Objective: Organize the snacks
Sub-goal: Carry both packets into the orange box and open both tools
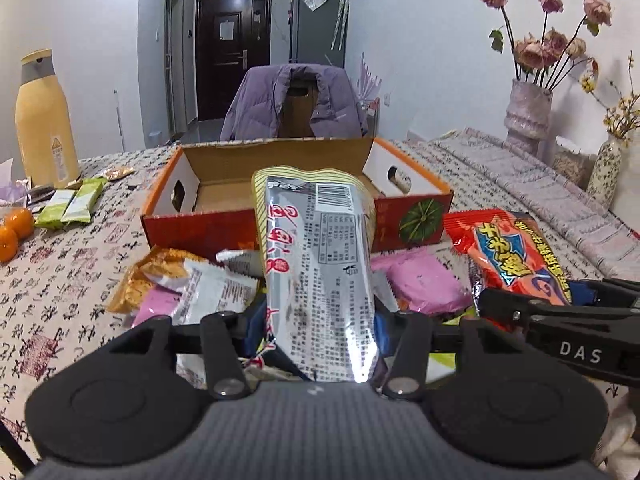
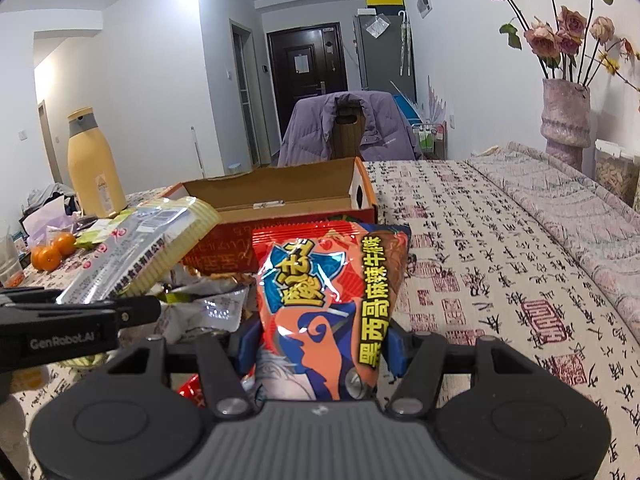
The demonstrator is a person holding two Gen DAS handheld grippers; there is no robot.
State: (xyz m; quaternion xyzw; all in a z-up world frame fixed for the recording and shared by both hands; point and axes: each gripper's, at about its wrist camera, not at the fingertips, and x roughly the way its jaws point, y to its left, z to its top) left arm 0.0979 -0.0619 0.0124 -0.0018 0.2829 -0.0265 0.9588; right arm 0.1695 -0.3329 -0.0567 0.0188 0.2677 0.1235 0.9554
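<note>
Your left tool (image 1: 320,344) is clamped on the silver packet (image 1: 320,264), and your right tool (image 2: 316,356) is clamped on the red-orange packet (image 2: 328,304). Both packets are lifted off the snack pile (image 1: 208,288) and stick straight out along the fingers.

The relation that matters next is that the open cardboard box (image 1: 280,164) lies directly ahead of both tools, just beyond the pile, with its long side running across your view. The silver packet's long axis points straight at the box, and its far end already overlaps the near wall in the left wrist view, so the left hand looks the nearer of the two. From the right wrist view the box sits ahead and slightly to the left, so that packet probably needs a small leftward shift before it goes in.

By count you have two packets in hand and one box, which seems to hold no snacks as far as its visible floor shows. About five or six wrappers remain in the pile, though overlap makes that uncertain. Two green bars (image 1: 72,204) and two oranges (image 1: 16,232) lie on the desk (image 2: 480,280) to the left, well apart from the box.
</note>
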